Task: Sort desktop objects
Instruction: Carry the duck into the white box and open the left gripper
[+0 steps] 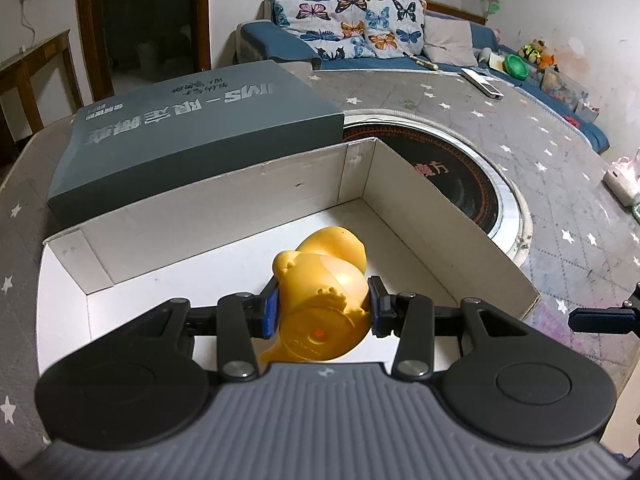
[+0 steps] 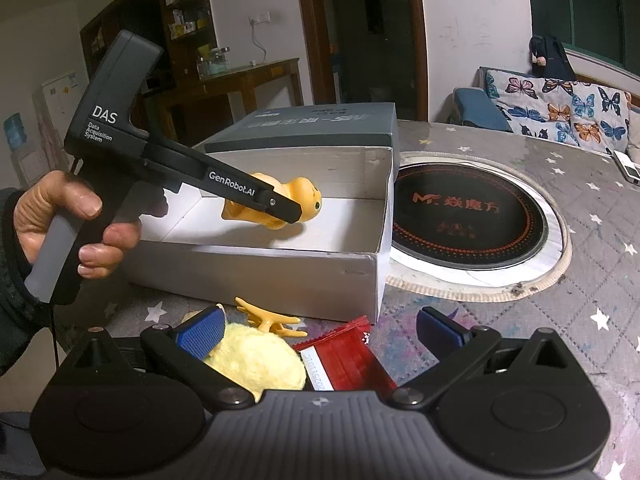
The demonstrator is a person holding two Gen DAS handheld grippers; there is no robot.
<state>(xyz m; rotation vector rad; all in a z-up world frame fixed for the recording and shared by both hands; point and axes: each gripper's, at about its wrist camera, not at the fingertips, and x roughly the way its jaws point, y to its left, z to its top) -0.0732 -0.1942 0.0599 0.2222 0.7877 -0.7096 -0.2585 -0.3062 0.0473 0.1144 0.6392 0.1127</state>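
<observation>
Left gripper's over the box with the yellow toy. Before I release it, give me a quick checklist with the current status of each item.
1. Toy held: ok. The left gripper is shut on the yellow toy, pads on both sides.
2. Toy inside the box walls: ok. It hangs over the white box interior.
3. Drop spot clear: ok. The box floor below shows nothing else.
4. Toy touching the floor: cannot tell; it looks slightly raised.
5. Right gripper out of the way: ok. It is open, outside the box, over the plush toy and red packet.
6. Lid clear of the opening: ok, behind the box.
</observation>
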